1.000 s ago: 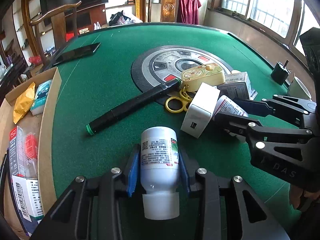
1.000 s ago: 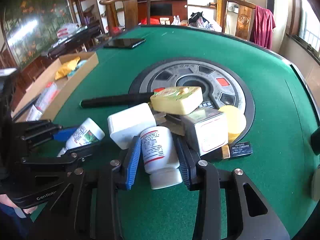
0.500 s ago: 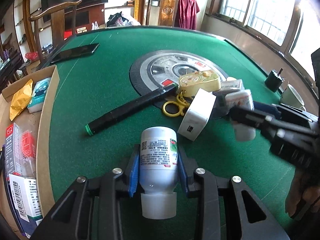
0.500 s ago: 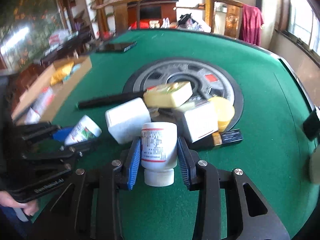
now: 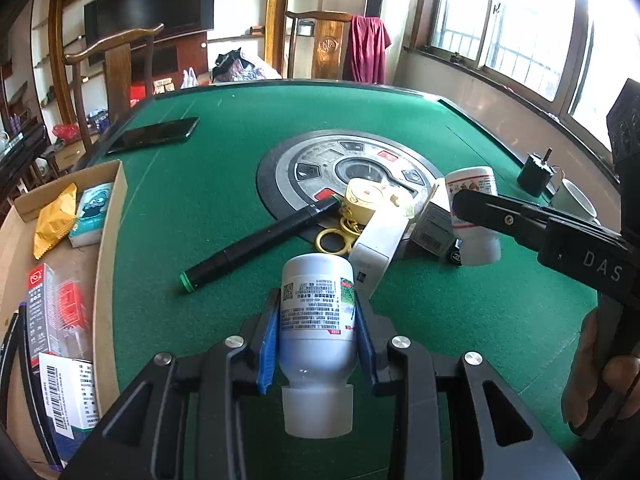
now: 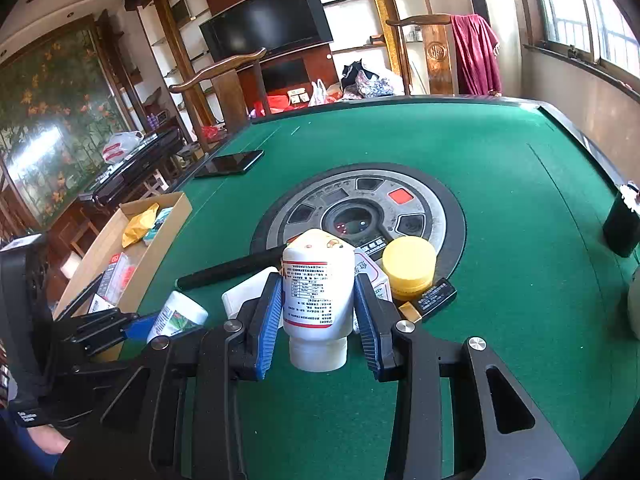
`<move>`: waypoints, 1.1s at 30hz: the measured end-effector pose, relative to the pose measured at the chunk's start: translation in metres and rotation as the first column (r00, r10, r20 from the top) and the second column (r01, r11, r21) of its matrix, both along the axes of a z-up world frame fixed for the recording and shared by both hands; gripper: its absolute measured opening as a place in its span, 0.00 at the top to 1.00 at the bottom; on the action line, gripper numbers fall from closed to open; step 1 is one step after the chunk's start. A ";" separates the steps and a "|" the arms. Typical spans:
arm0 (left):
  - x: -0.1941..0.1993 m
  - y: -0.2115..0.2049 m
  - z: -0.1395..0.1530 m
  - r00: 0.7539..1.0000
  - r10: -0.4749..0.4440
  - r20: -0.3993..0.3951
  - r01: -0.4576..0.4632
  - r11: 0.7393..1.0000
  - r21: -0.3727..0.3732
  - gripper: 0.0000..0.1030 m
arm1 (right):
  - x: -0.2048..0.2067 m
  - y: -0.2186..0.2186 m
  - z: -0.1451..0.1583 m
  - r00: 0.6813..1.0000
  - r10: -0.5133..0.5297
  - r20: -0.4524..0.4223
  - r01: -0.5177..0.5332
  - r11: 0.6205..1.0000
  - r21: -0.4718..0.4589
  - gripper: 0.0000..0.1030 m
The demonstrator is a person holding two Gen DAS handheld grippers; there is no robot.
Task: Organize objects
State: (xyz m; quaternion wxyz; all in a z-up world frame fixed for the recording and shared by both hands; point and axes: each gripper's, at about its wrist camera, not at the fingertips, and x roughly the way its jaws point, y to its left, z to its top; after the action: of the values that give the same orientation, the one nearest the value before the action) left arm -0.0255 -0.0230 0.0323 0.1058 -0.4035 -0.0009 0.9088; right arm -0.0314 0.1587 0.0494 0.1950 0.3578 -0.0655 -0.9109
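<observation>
My left gripper [image 5: 316,340] is shut on a white bottle with a green label [image 5: 316,320], held above the green table. My right gripper [image 6: 318,316] is shut on a white bottle with a red label [image 6: 316,296], lifted above the pile; that bottle also shows in the left wrist view [image 5: 474,216]. The pile near the table's centre holds a black marker [image 5: 256,240], a yellow case [image 5: 368,200], yellow scissors [image 5: 336,238], a white charger [image 5: 378,246], a yellow jar [image 6: 410,266] and a small box [image 5: 434,222]. The left gripper and its bottle [image 6: 176,318] show at the left of the right wrist view.
A cardboard box [image 5: 108,248] with packets and cartons sits at the table's left edge. A black phone [image 5: 154,134] lies at the far left. A round metal disc [image 5: 348,168] is set in the table's centre. A dark cup [image 5: 536,174] and a white mug [image 5: 574,200] stand at the right.
Both grippers have risen with their bottles. The right gripper lifted the red-label bottle up off the pile and levelled out.
</observation>
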 end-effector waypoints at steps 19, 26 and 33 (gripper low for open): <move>0.010 0.002 0.009 0.999 -0.013 -0.039 0.014 1.000 0.013 0.67 | 0.005 -0.006 0.001 0.999 0.035 -0.017 -0.035 0.999 -0.023 0.66; 0.016 -0.003 0.019 0.998 -0.024 -0.059 0.028 0.997 0.076 0.67 | 0.007 -0.003 0.004 1.000 0.016 -0.023 -0.017 0.998 -0.057 0.66; 0.028 -0.016 0.037 0.995 -0.001 -0.104 0.014 0.992 0.128 0.67 | 0.015 -0.006 0.008 0.999 0.003 -0.033 -0.006 0.996 -0.091 0.66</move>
State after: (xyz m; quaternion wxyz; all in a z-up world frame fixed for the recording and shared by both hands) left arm 0.0025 -0.0388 0.0695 0.1349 -0.3483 -0.0523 0.9262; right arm -0.0166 0.1524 0.0570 0.2142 0.3335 -0.1028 -0.9123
